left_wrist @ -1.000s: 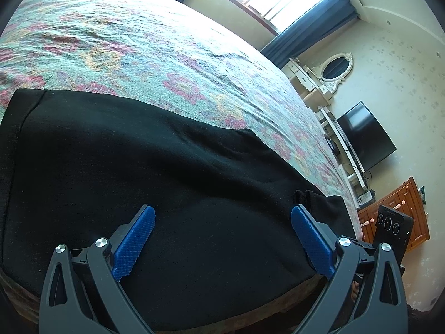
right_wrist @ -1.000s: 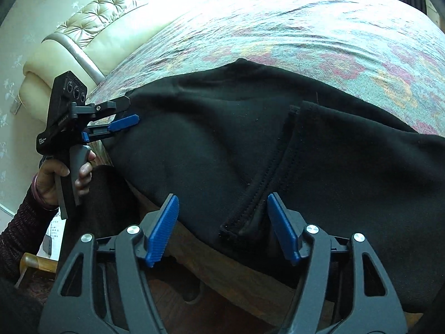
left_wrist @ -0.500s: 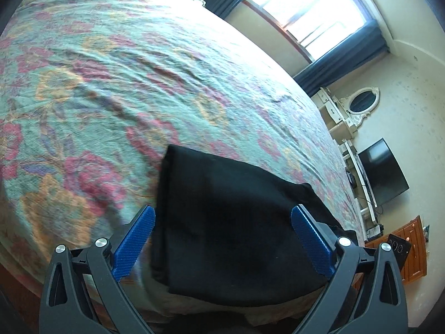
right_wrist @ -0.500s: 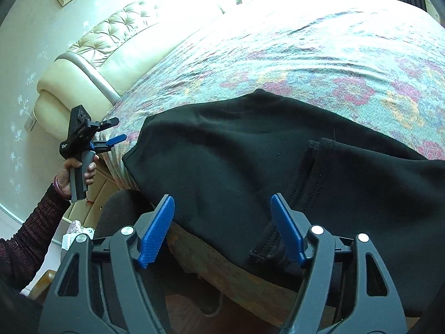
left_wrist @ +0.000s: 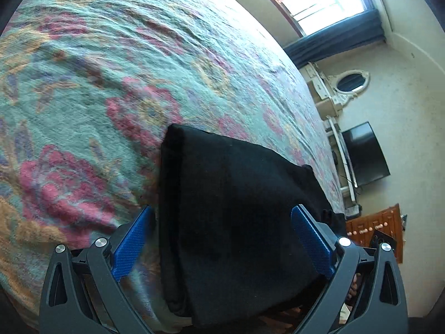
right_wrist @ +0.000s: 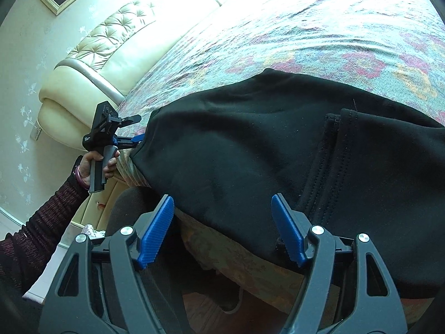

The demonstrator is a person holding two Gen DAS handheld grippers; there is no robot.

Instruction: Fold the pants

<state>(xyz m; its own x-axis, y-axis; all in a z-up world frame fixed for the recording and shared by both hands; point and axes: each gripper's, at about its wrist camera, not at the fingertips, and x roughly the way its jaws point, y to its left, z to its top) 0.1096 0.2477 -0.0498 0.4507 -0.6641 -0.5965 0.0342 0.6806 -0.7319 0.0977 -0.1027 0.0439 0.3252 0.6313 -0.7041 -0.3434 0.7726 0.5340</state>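
Black pants point(right_wrist: 278, 144) lie flat along the near edge of a bed with a floral spread point(right_wrist: 319, 33). In the left wrist view their folded end point(left_wrist: 230, 208) lies between my left gripper's fingers. My left gripper point(left_wrist: 222, 239) is open, straddling that end at the bed edge. It also shows in the right wrist view point(right_wrist: 130, 130) at the pants' left corner. My right gripper point(right_wrist: 222, 228) is open over the bed's front edge, the pants' hem between its fingers. A stitched seam or cuff point(right_wrist: 325, 172) runs near its right finger.
A cream tufted headboard point(right_wrist: 91, 64) stands at the left end of the bed. A window with dark curtains point(left_wrist: 328, 8), a white dresser with an oval mirror point(left_wrist: 339, 89), a dark TV point(left_wrist: 364, 153) and a wooden cabinet point(left_wrist: 375, 228) lie beyond the bed.
My left gripper has moved along the bed to the end of the pants and closer to it. My right gripper has backed off slightly and stays open.
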